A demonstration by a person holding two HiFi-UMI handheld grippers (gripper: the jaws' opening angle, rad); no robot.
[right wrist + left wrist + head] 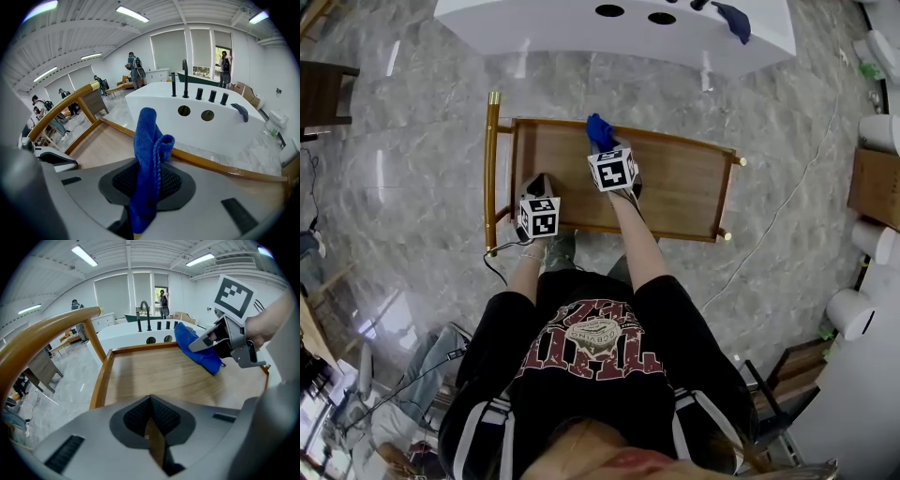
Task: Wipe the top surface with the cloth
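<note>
Over by the far rim of the wooden cart [675, 141], the right gripper [603, 145] had its fingers clamped on the blue cloth [149, 140], so that hand was clearly set up to do the wiping. From the right gripper view the cloth was caught at one end and the rest stuck out past the fingers in a loose folded bunch, which I'd guess was meant to leave enough free fabric to drag over the wood. In the left gripper view the free end hung down toward the cart's top on the far side. Honestly I couldn't tell if it was actually touching the surface or just above it. The left gripper [151, 423] sat at the near left corner, close to the gold handle [491, 169], with its fingers closed together and nothing between them. My read was that it was just parked out of the way, or maybe ready to steady the cart, since a cart can shift when you push on it. As for the cloth itself, it was bright blue with a fuzzy, looped texture like microfiber and a stitched edge, and it looked soft and floppy. The wood top looked bare and fairly clean already, and most of it lay to the right and on the near side of where the cloth was. Just past the cart was a white tub [211, 122] with black taps.
</note>
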